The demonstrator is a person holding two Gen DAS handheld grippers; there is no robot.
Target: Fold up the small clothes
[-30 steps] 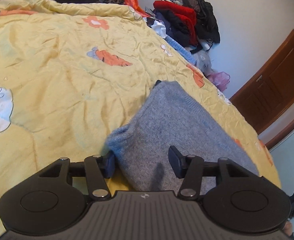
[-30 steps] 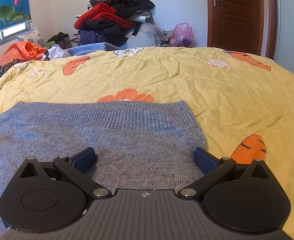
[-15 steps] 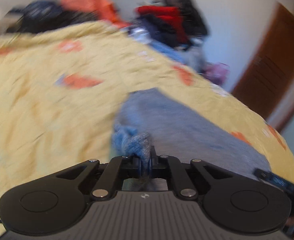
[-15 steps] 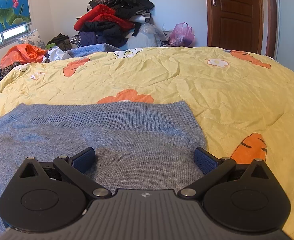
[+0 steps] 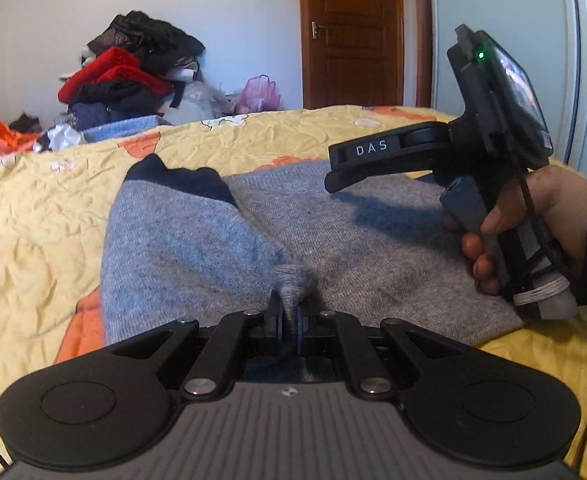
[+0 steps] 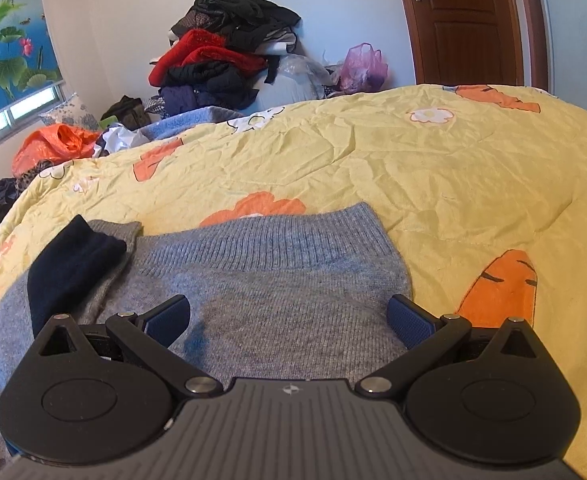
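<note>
A grey-blue knitted sweater point(image 5: 373, 240) lies on the yellow bedspread point(image 5: 33, 220). My left gripper point(image 5: 289, 316) is shut on a bunched fold of the sweater, and a sleeve with a dark navy cuff point(image 5: 181, 184) lies folded over the body. My right gripper point(image 6: 289, 320) is open and hovers over the sweater point(image 6: 285, 300) near its ribbed hem point(image 6: 269, 240). The navy cuff point(image 6: 69, 272) lies to its left. The right gripper also shows in the left wrist view point(image 5: 373, 160), held by a hand.
A pile of clothes point(image 6: 221, 52) is heaped against the far wall beyond the bed. An orange bag point(image 6: 53, 144) and a pink bag point(image 6: 363, 66) lie near it. A wooden door point(image 6: 465, 20) stands at the back right.
My left gripper shut on the sweater's left edge and carried it over the body to the right, so the sleeve with the navy cuff now lies folded inward. My right gripper stayed open.
</note>
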